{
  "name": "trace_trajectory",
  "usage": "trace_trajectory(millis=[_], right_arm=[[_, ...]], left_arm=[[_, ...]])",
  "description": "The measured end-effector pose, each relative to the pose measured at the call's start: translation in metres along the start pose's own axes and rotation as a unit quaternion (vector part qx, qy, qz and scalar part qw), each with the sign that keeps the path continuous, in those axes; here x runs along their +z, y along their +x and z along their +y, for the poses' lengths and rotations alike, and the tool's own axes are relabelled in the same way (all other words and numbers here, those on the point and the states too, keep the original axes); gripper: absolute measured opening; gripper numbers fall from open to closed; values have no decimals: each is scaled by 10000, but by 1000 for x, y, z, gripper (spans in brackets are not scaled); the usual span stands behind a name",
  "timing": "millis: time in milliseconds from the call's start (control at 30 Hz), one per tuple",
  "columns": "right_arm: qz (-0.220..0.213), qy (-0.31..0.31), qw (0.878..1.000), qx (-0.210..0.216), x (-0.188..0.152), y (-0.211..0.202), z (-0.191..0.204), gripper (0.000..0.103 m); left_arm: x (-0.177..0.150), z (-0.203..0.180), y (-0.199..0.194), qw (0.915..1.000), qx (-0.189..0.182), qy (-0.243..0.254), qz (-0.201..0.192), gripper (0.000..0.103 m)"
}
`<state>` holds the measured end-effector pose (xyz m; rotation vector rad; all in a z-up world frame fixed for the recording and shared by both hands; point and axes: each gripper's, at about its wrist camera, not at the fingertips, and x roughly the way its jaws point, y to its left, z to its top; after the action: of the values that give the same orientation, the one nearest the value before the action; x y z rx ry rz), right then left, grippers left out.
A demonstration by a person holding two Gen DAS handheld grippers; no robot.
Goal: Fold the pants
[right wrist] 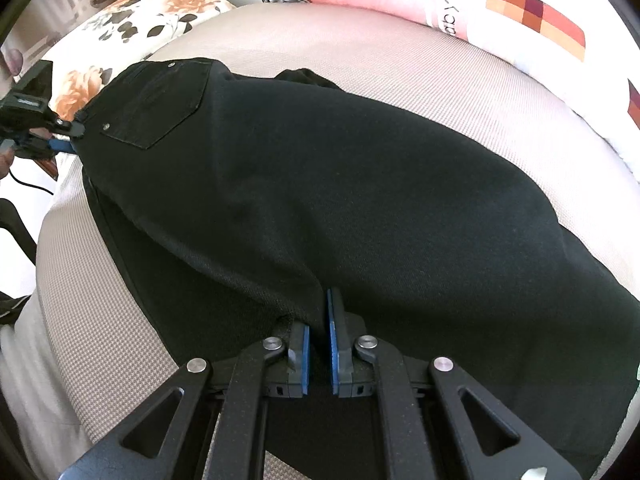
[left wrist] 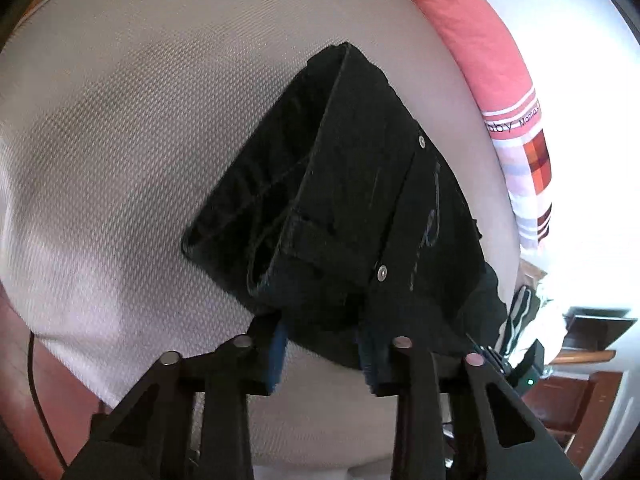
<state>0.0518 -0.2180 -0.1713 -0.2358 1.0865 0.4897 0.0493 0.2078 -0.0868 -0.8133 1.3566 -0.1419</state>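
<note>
Right tool [right wrist: 319, 344]: jaws pinched on a fold of the black pants [right wrist: 360, 184] at the near edge, leg end. Left tool [left wrist: 322, 340]: the waistband sits between its blue pads; from the right wrist view it appears at far left clamped on the waist edge, so judged as gripping.

Pants lie stretched across the beige textured bed [right wrist: 120, 340], waist at left, back pocket [right wrist: 156, 100] up, legs laid one over the other.

Progress, as judged: lengthwise fold done; crosswise folds still to do.

Pink pillow [left wrist: 476, 40] beyond the pants, printed "baby Mama". Floral pillow [right wrist: 132, 20] at far left.
</note>
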Motion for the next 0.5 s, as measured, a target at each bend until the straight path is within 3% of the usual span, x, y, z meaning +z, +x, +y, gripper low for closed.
trace_trajectory(millis=[67,167,233,367,433,500], right_arm=[[-47,46,10000,5,-1,-7,1,7],[-184,42,9998,-17,-3,-28,11,7],[-155,-58,9999,47,-7,-41,24,7],[156,-242,9991,303,-22,-37,47,7],[322,-304,9988,218,-30,-24,54,7],[407,-161,9987,260,-33,-12,50,7]], left_arm=[[4,-9,-6,9997,-42,230,-108,21],[11,-33,-18,9928,216,1151,-259,20],[17,-38,-14,9871,432,1536,-154,20],[23,-24,2,9792,742,1880,189,20],[23,-16,14,9774,884,1894,317,21],[20,-15,18,9754,976,1960,247,24]])
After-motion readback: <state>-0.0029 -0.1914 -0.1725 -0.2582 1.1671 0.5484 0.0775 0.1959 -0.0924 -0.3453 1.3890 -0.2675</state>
